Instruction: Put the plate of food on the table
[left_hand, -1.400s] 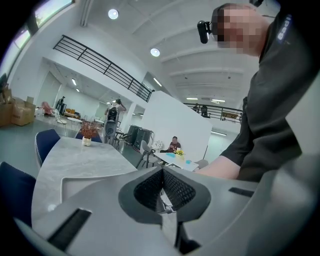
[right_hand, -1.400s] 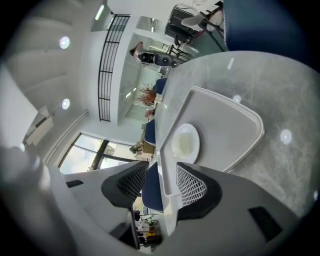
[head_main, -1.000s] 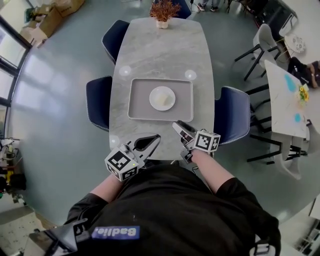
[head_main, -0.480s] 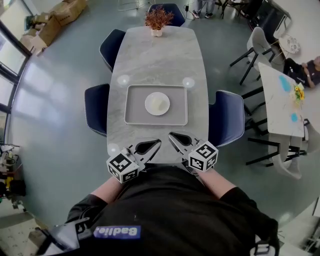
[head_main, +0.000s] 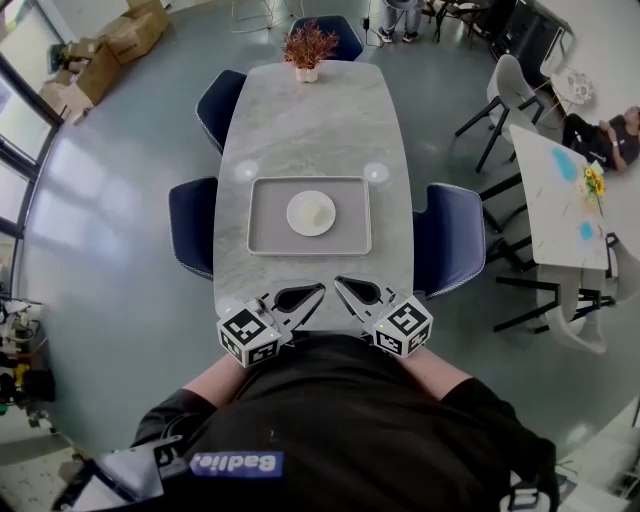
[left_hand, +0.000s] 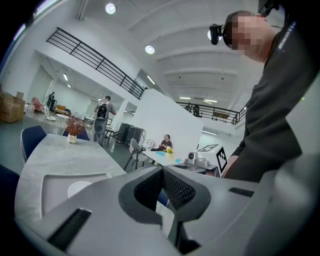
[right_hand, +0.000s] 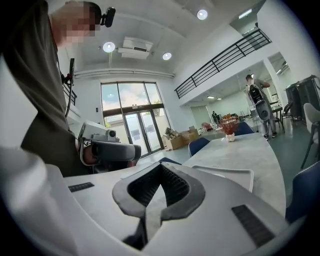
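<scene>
A white plate of pale food (head_main: 311, 213) sits in the middle of a grey tray (head_main: 262, 240) on the long marble table (head_main: 310, 120). Both grippers hover side by side over the table's near end, short of the tray. My left gripper (head_main: 318, 288) is shut with nothing in it, its tips pointing right. My right gripper (head_main: 338, 282) is shut and empty too, its tips pointing left toward the other. In the left gripper view the shut jaws (left_hand: 162, 167) frame the tray (left_hand: 65, 176) and plate (left_hand: 80, 187) beyond. The right gripper view shows shut jaws (right_hand: 161, 165) and the tray's corner (right_hand: 235, 172).
Dark blue chairs stand along both sides of the table (head_main: 192, 225) (head_main: 450, 240). A small vase of dried plants (head_main: 307, 50) stands at the far end. Another white table (head_main: 565, 190) and chairs are to the right. Cardboard boxes (head_main: 110, 45) lie at the far left.
The right gripper's jaws have closed, and it has drawn back from the tray's near edge to sit beside the left gripper. Tray and plate have stayed put.
</scene>
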